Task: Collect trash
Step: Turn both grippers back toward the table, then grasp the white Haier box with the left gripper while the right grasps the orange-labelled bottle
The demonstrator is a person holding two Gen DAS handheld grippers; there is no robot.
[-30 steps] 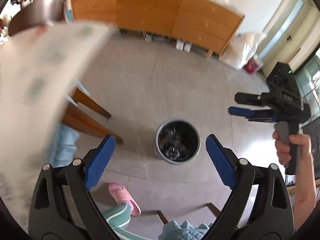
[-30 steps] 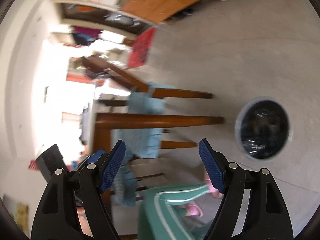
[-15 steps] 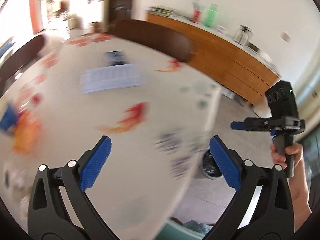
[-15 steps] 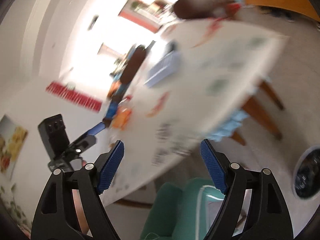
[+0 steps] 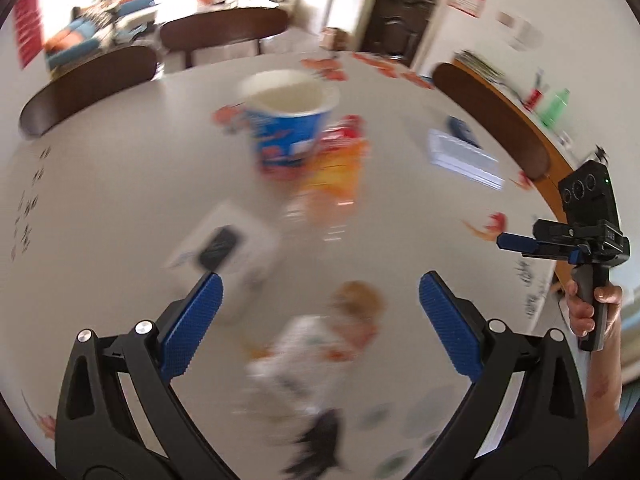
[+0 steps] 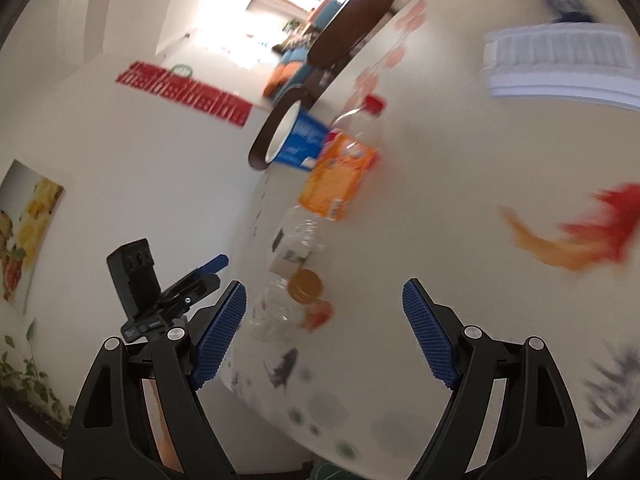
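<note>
Motion blur smears the cup [image 5: 289, 128], the orange packet [image 5: 332, 176] and the white box [image 5: 228, 246]; the near wrapper [image 5: 320, 352] cannot be identified. The booklet [image 6: 560, 64] is blurred at the far right.

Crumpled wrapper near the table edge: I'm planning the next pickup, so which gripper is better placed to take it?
Left, probably. The crumpled wrapper lies between the open left gripper fingers; the right gripper is off to the side.

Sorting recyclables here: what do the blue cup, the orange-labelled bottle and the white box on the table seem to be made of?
Blue cup: probably coated paper, with printed sides and a matte white inside. Bottle: clear thin plastic, see-through and glinting, with a glossy orange label. White box: likely printed cardboard, with flat matte faces; blur leaves it uncertain.
</note>
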